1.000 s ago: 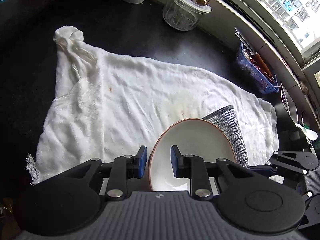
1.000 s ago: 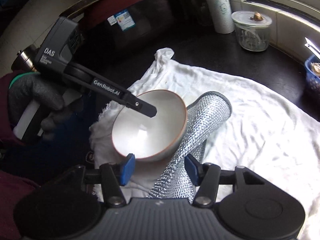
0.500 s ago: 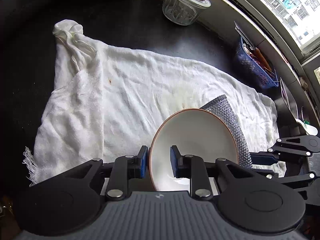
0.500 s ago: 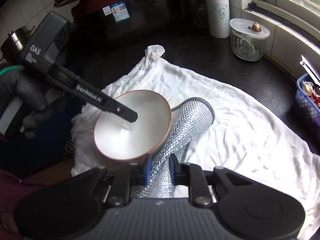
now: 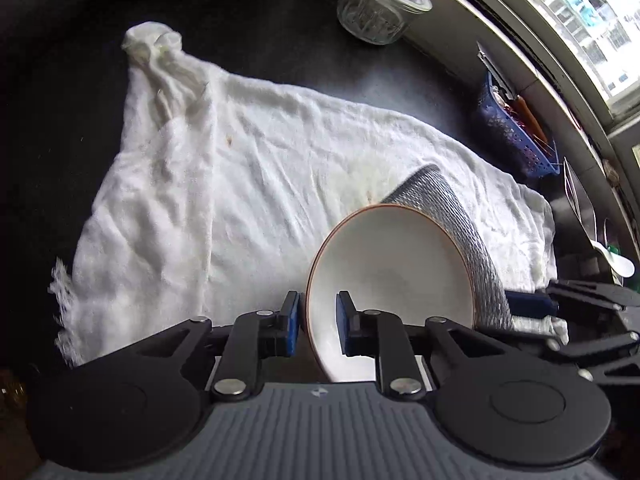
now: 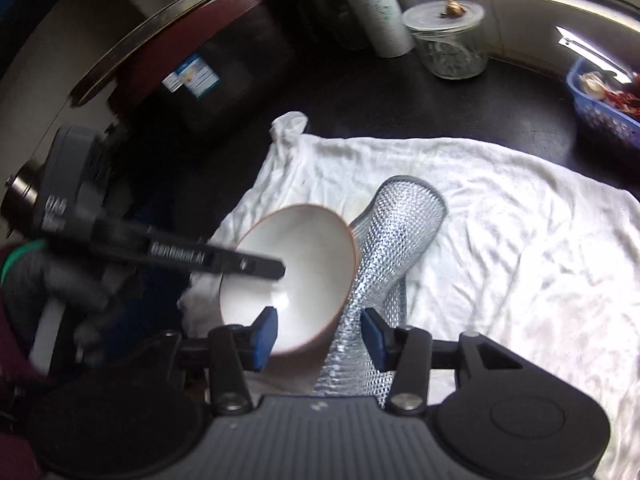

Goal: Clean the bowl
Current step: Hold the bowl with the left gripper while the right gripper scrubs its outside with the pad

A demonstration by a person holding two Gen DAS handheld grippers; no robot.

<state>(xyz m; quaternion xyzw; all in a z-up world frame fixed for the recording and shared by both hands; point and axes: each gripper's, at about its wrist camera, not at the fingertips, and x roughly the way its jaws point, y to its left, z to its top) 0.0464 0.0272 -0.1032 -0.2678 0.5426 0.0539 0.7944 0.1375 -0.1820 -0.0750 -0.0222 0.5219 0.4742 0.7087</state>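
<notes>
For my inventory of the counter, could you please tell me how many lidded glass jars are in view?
1: the glass jar stands at the far edge of the dark counter by the window, beyond the white towel. Others may be hidden outside the views.

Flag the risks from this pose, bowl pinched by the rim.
1. The left gripper holds the tilted bowl only at its rim; scrubbing pressure might lever it loose.
2. The right gripper jaws look open around the silver scouring cloth, so it may drop onto the white towel.
</notes>
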